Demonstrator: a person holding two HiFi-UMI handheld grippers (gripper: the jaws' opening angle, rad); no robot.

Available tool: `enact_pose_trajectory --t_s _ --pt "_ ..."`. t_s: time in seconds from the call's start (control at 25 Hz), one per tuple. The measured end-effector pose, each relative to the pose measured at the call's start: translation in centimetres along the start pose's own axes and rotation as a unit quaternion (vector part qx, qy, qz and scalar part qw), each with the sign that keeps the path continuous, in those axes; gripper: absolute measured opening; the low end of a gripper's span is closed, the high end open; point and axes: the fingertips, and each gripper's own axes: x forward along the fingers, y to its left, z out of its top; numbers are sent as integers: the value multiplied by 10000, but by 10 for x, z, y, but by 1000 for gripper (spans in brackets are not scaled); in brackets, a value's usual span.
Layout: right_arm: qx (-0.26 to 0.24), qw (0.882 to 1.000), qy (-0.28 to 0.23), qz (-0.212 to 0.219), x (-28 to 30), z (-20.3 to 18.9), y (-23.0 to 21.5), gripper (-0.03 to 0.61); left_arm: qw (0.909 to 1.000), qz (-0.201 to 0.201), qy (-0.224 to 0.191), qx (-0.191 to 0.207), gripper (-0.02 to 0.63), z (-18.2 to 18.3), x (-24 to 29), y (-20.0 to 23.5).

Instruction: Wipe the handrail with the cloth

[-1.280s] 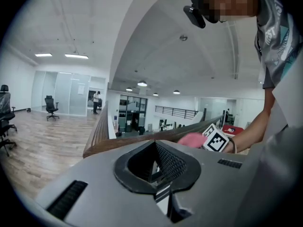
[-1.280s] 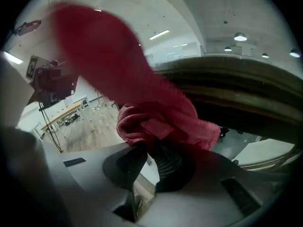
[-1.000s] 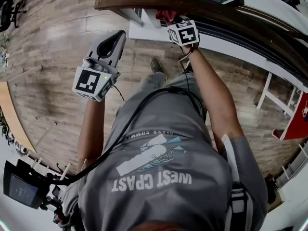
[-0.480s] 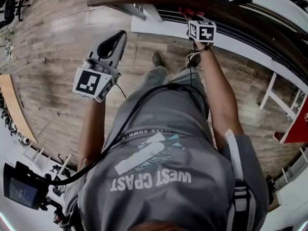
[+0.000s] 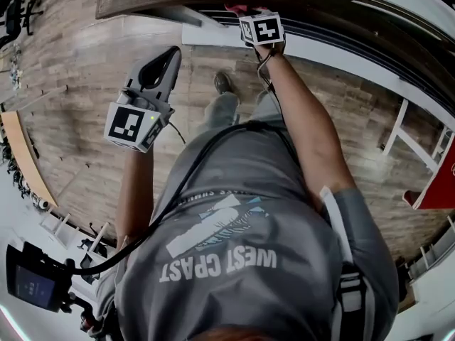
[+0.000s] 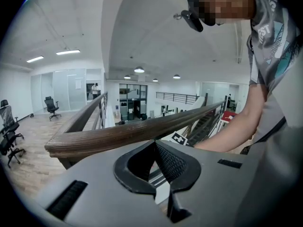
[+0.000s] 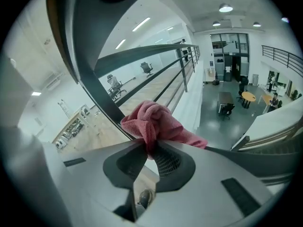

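Observation:
A dark wooden handrail curves across the top of the head view. My right gripper reaches up to it, shut on a bunched red cloth that lies against the rail. In the right gripper view the cloth bulges out of the right gripper, with the handrail as a dark band just behind it. My left gripper hangs back from the rail over the floor, shut with nothing in it. The left gripper view has the left gripper just below the handrail.
White balusters and a white base board run under the rail. Wood flooring lies below me, and beyond the rail is an open drop to a lower floor. A red object stands at the right edge.
My right gripper, still shut on the cloth, went right along the handrail and has now slid back left. The left gripper has hardly moved.

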Motion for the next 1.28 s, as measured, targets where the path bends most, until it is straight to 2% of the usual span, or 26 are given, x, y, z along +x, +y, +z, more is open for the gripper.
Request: enact_pose_trajectory --t_s 0.12,0.2,0.36,0.44,0.6,0.68,0.84,1.0,1.12,1.28 --pt "-42 10000 -16 -34 -16 -3 -27 41 9998 91 45 -156 6 5 12 -6" --pt "-6 9999 -84 -143 -38 -13 -59 41 9999 27 -30 -116 6 7 23 -18" --pt "143 9982 -242 -528 -92 -42 -125 41 9998 -102 -139 -141 6 9 45 -59" --pt "256 9969 -298 -689 -105 -48 -140 41 9996 -179 -132 -147 6 10 50 -71" --pt "406 9942 -236 -970 -102 -47 -138 41 9993 -316 -152 -126 6 10 50 -79" --pt "460 9949 -171 -884 -93 -44 -127 41 9991 -401 -153 -49 6 11 50 -81" --pt "237 9981 19 -576 -67 -31 -95 41 9990 -391 -188 -137 6 12 44 -75" --pt "172 9979 95 -613 -68 -30 -99 41 9983 -512 -279 -100 6 4 33 -59" --pt "232 9947 57 -996 -96 -43 -134 41 9981 -520 -323 -121 6 3 29 -56" --pt "608 9831 8 -1729 -150 -72 -209 41 9972 -659 -357 -48 6 6 35 -70"
